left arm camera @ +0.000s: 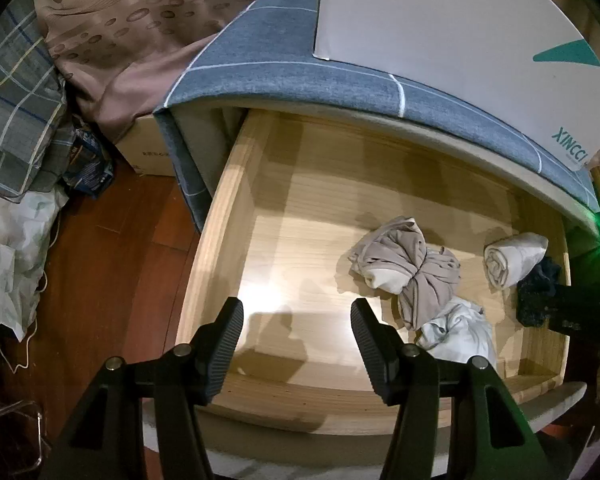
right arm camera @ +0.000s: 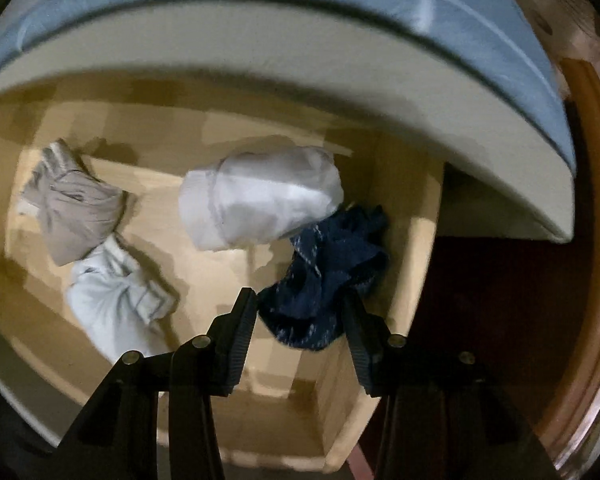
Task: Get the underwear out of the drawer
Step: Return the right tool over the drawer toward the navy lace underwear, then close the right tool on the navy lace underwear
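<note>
Your left gripper [left arm camera: 297,320] hangs over the open drawer [left arm camera: 204,264], jaws wide, nothing between them; below it only bare drawer floor with a bright glare patch. Your right gripper [right arm camera: 300,312] is down in the drawer's right end, jaws wide, with the dark navy underwear [right arm camera: 332,268] sitting in the gap between the fingers [right arm camera: 242,320]; the fabric looks to brush both fingers but is not pinched; the right view is motion-blurred so contact is hard to confirm.

Four garments are in the drawer, all toward its right half: a beige bundle [left arm camera: 410,268] with a light grey-white piece [left arm camera: 460,330] touching its near side; a rolled cream-white piece [left arm camera: 512,258] further right; the navy piece against the right wall, just beside and partly under the white roll. In the left view the navy piece [left arm camera: 538,292] shows at the right edge, partly hidden by your right gripper's dark body.

The drawer is pulled out from under a bed with a blue-grey checked sheet [left arm camera: 284,64]; a white box [left arm camera: 452,24] printed with teal lettering lies on top; a cardboard box [left arm camera: 148,148] and bedding pile [left arm camera: 16,128] sit on the wooden floor [left arm camera: 112,248] to the left.
</note>
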A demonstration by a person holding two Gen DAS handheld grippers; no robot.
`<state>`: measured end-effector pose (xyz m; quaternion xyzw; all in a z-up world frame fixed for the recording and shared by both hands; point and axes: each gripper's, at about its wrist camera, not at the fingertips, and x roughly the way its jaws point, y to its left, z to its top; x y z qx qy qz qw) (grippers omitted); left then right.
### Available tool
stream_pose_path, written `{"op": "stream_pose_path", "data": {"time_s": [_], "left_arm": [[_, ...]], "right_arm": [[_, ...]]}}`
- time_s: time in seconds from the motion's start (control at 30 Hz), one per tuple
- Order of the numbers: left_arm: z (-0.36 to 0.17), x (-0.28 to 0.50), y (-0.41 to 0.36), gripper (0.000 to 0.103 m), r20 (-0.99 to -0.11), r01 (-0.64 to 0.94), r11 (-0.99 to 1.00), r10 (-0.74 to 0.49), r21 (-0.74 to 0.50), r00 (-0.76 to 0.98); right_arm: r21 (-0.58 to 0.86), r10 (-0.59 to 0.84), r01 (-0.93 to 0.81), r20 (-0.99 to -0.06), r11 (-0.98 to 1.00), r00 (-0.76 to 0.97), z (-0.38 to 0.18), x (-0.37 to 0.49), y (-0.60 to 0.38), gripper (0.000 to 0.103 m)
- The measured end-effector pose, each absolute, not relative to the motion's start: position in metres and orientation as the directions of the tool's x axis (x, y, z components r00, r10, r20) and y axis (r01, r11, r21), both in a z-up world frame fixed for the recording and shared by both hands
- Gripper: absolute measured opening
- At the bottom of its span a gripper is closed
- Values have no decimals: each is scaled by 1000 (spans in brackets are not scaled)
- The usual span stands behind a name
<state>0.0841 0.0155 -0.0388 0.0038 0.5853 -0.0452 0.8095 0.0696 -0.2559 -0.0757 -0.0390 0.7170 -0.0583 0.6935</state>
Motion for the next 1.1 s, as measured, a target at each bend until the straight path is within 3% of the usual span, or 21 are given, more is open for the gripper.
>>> {"op": "stream_pose_path", "data": {"time_s": [0.17,0.37,0.5,0.87,1.1], "left_arm": [[-40,85,15,57,-948,78,996,-73,-51,309],[-40,85,14,57,-949,80,995,-74,-52,308],[-41,85,14,57,-949,79,996,-73,-51,307],[-37,83,15,57,-944,79,996,-71,-48,323],[-38,80,11,57,-957,117,992,-77,-45,279]], "right_arm": [[-204,-205,-26,-978,979,-36,-91,72,-248,42],[-288,-290,-69,-957,955,-26,-99,66,-244,17],[-291,-292,-49,-956,955,-15,-99,61,-250,15],[-35,-31,63,-998,997,-57,-91,28,-262,14],[16,25,97,-996,995,-90,-99,-2,-264,13]]}}
